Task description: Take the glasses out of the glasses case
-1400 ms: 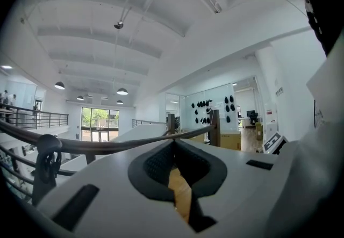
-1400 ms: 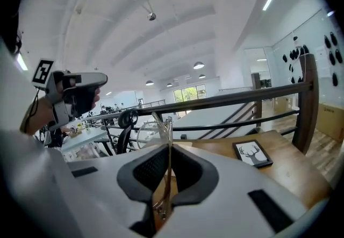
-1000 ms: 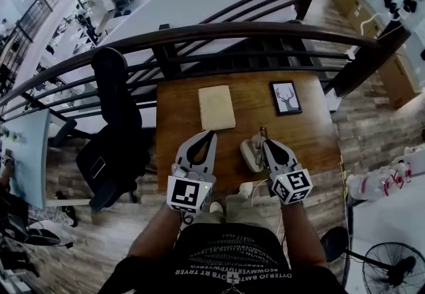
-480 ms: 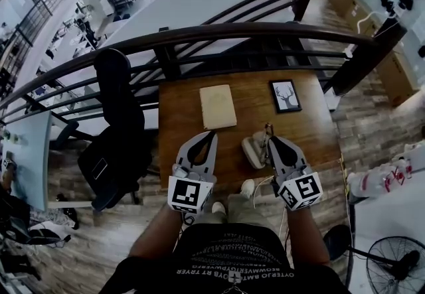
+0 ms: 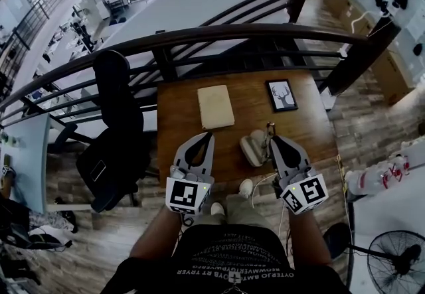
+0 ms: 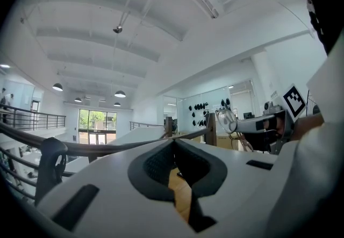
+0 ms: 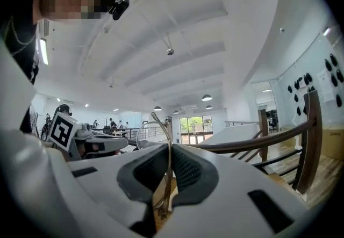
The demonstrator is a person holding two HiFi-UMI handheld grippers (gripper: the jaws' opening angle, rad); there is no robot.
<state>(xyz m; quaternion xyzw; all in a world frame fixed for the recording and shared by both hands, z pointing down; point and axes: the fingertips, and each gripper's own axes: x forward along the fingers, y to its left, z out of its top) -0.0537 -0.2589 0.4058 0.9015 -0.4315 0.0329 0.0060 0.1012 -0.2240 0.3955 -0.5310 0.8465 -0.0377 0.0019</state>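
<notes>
My right gripper is shut on the thin metal-framed glasses, held level above the near part of the wooden table. In the right gripper view a wire part of the glasses runs between the pads and a lens stands up to the left. The open pale glasses case lies on the table just left of that gripper, apart from it. My left gripper hovers to the left of the case, shut with nothing in it. The left gripper view shows the glasses off to the right.
A tan book and a framed deer picture lie at the table's far side. A dark curved railing runs behind the table. A black office chair stands to the left, and a fan at the bottom right.
My right gripper has risen with the glasses and drawn back from the case. The left gripper has hardly shifted.
</notes>
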